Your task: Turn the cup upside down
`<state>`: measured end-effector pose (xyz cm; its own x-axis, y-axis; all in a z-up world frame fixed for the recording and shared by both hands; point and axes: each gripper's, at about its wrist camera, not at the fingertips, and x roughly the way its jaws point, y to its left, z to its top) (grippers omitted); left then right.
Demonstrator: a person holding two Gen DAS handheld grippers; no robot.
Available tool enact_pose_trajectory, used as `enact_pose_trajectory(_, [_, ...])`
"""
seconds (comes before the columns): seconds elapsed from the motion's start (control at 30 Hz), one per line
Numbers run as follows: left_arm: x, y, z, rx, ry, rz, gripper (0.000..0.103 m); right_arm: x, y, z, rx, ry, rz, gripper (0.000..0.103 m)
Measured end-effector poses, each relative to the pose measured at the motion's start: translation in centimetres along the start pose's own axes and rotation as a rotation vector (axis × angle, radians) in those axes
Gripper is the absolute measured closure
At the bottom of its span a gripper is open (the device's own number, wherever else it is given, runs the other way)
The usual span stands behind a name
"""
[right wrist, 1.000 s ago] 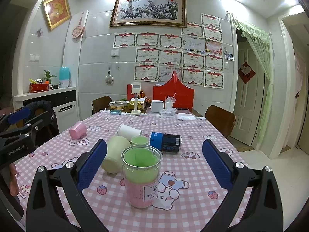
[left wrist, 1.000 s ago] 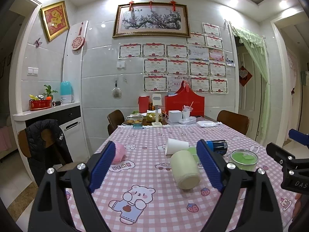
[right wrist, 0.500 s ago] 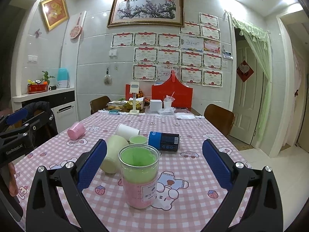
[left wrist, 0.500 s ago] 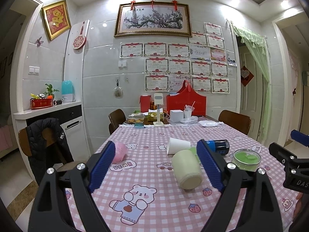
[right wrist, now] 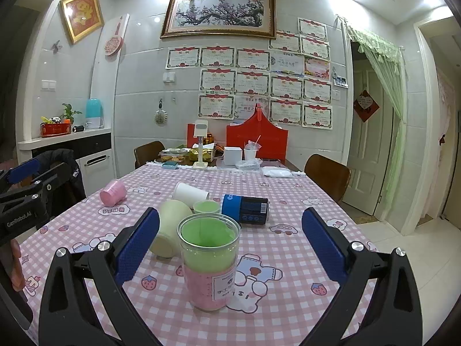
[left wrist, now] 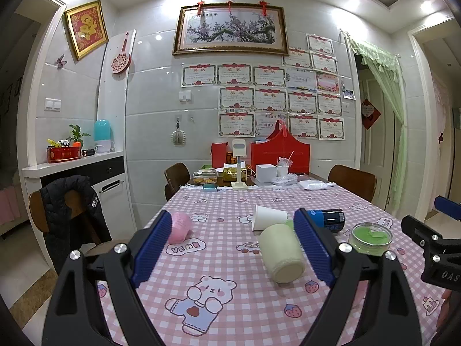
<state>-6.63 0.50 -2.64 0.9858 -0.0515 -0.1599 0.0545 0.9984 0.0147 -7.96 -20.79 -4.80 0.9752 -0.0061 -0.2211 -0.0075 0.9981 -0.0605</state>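
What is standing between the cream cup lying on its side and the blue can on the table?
In the right wrist view, a small green cup stands between the cream cup and the blue can, behind the tall clear cup.

The small green cup (left wrist: 289,223) behind the cream cup (left wrist: 281,252) shows only a sliver past the left gripper's right finger (left wrist: 312,246). Beside the cream cup, the blue can (left wrist: 327,219) is half covered. The 2 gripper bodies run off the bottom edges.
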Motion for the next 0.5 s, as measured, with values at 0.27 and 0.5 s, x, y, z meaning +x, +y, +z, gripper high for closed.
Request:
enact_pose_trajectory(0.27, [0.09,0.03,-0.11,0.002,0.001,0.003,0.018,-0.02,-0.1,0.04,-0.001,-0.008,-0.001,0.008])
enact_pose_trajectory(0.5, [0.09,0.05,-0.09,0.003,0.002,0.001,0.018,0.07,-0.13,0.22,0.002,-0.013,-0.003,0.008])
